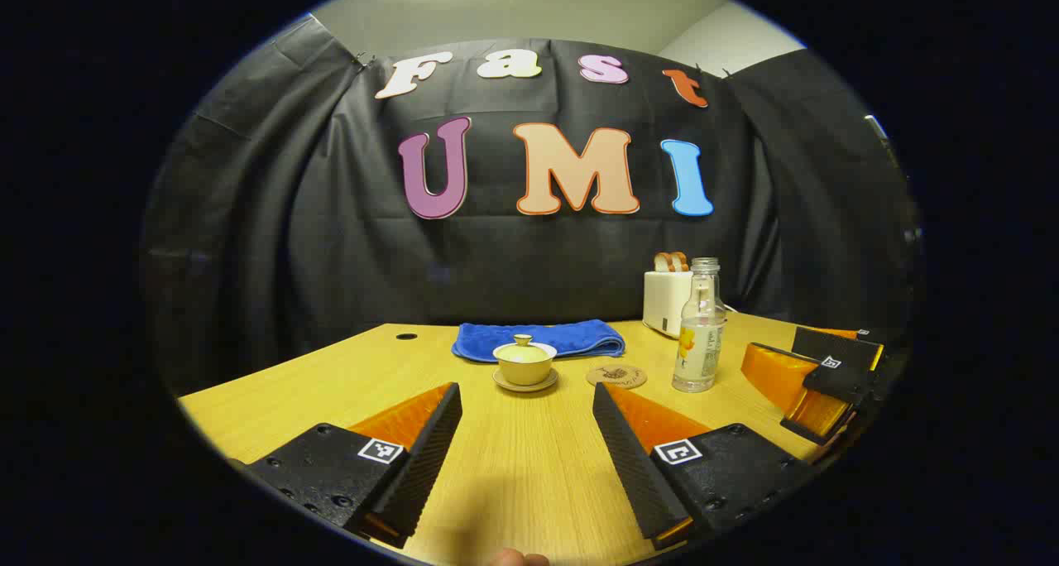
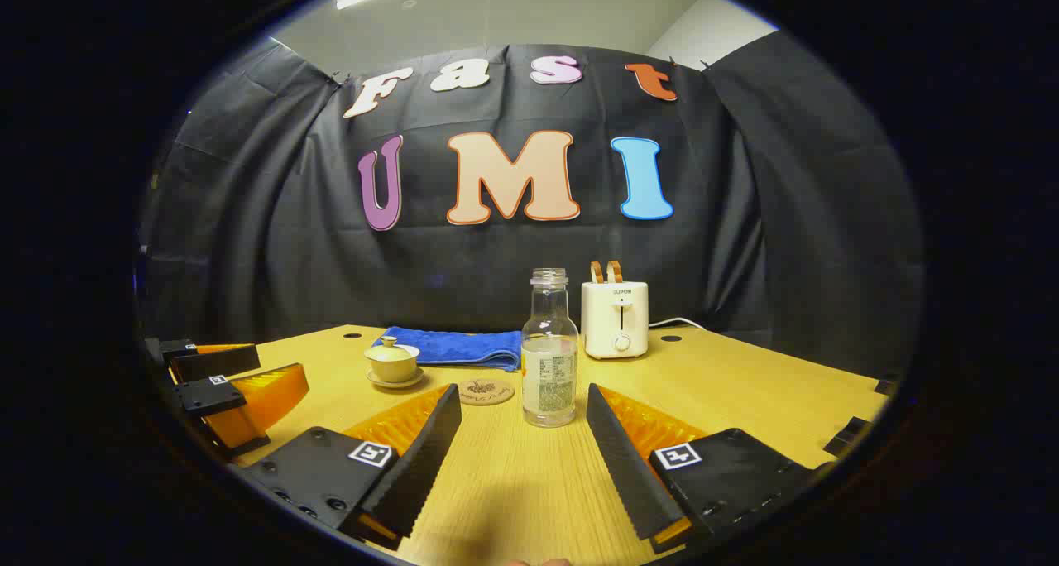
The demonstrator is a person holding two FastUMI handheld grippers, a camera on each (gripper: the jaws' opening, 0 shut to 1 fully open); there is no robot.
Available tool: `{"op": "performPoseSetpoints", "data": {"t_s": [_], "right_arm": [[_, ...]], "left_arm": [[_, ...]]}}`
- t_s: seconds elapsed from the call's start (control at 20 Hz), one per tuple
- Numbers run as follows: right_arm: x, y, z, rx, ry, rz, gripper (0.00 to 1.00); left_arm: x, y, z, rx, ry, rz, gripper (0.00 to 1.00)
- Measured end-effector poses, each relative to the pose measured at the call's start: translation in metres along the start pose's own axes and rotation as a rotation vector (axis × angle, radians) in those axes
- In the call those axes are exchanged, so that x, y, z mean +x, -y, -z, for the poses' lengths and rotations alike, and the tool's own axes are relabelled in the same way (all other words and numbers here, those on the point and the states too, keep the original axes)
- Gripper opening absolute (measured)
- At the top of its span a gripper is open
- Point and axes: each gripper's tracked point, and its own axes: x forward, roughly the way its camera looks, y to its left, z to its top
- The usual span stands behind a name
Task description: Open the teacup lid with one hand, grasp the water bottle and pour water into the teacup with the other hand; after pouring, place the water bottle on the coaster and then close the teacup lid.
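Note:
A cream teacup (image 1: 524,370) with its lid (image 1: 524,348) on sits on a saucer, straight ahead of my left gripper (image 1: 527,404), which is open and some way short of it. A clear water bottle (image 2: 549,352), uncapped and about half full, stands upright just beyond my right gripper (image 2: 524,402), which is open with nothing between its fingers. A round cork coaster (image 2: 486,391) lies between the cup (image 2: 392,362) and the bottle. In the left gripper view the bottle (image 1: 700,328) stands right of the coaster (image 1: 616,376), and the right gripper (image 1: 815,371) shows at the right edge.
A folded blue cloth (image 1: 538,338) lies behind the teacup. A white toaster (image 2: 614,318) with bread in its slots stands at the back, its cable running right. The wooden table (image 2: 745,392) has small round holes near its far edge. The left gripper (image 2: 223,384) shows at the left.

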Motion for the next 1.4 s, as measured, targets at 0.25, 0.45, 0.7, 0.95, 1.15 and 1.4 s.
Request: {"op": "performPoseSetpoints", "data": {"t_s": [0.25, 0.45, 0.7, 0.95, 1.15, 1.4], "right_arm": [[-0.0011, 0.0004, 0.0008, 0.000, 0.001, 0.000, 0.94], [-0.0002, 0.0004, 0.0007, -0.001, 0.001, 0.000, 0.98], [-0.0004, 0.0001, 0.0004, -0.001, 0.000, 0.001, 1.00], [-0.0007, 0.0001, 0.0004, -0.001, 0.000, 0.000, 0.98], [0.0000, 0.0000, 0.0005, -0.001, 0.001, 0.001, 0.94], [0.0001, 0.0001, 0.0004, -0.001, 0.001, 0.001, 0.94]], "left_arm": [[0.0011, 0.0009, 0.0009, 0.001, 0.002, -0.004, 0.94], [0.0020, 0.0007, 0.0010, -0.002, 0.003, -0.004, 0.94], [0.0019, 0.0029, 0.0011, 0.000, 0.004, 0.004, 0.94], [0.0025, 0.0029, 0.0015, -0.001, 0.005, 0.005, 0.94], [0.0022, 0.0041, 0.0012, -0.001, 0.007, 0.013, 0.94], [0.0020, 0.0040, 0.0015, -0.001, 0.006, 0.010, 0.94]]}}
